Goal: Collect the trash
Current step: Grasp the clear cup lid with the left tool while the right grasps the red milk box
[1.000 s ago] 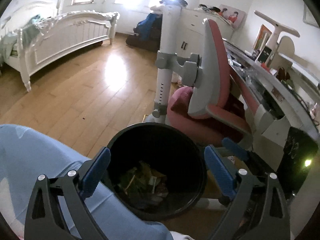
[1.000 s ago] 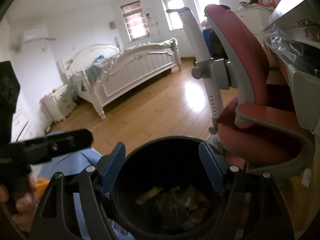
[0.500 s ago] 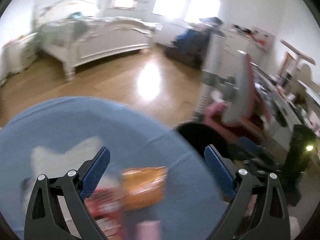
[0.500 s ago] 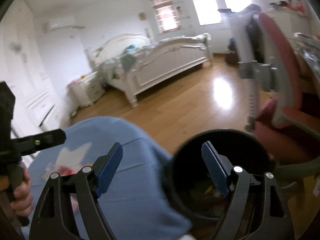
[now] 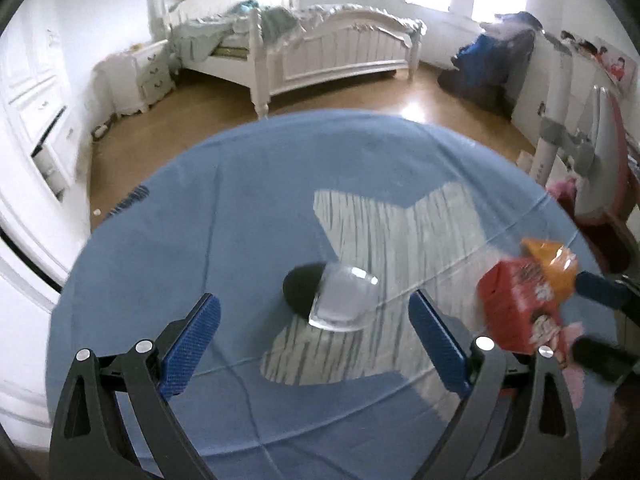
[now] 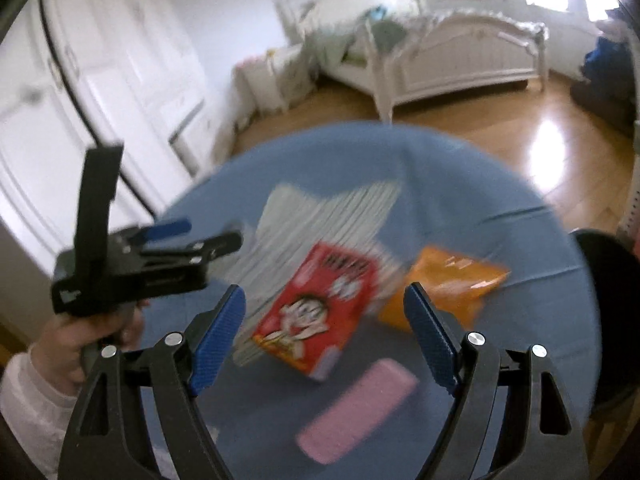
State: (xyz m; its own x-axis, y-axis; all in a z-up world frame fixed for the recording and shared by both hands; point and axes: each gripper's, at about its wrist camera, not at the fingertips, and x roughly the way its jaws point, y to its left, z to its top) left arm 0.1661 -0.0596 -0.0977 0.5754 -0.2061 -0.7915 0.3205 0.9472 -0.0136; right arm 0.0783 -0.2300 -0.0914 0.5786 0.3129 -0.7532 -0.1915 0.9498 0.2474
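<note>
Four pieces of trash are seen lying on a round table covered by a blue cloth with a pale striped shape in its middle: a red snack box, an orange packet just beside it, a flat pink pack nearer the camera, and a clear plastic cup with a black lid lying on its side on the pale patch. The black trash bin is glimpsed at the table's right edge. The right gripper is held above the red box with its blue pads wide apart and nothing between them. The left gripper is likewise spread wide and empty, hovering over the tipped cup; in the right view it is seen in a hand at the left. The step in hand is judged to be an approach for the next pick. It would be done well if each claw were lowered squarely over one item, the box taken across its narrow sides and the thin cup closed on gently, so that nothing is crushed or nudged off the cloth. A white bed stands beyond on the wooden floor.
</note>
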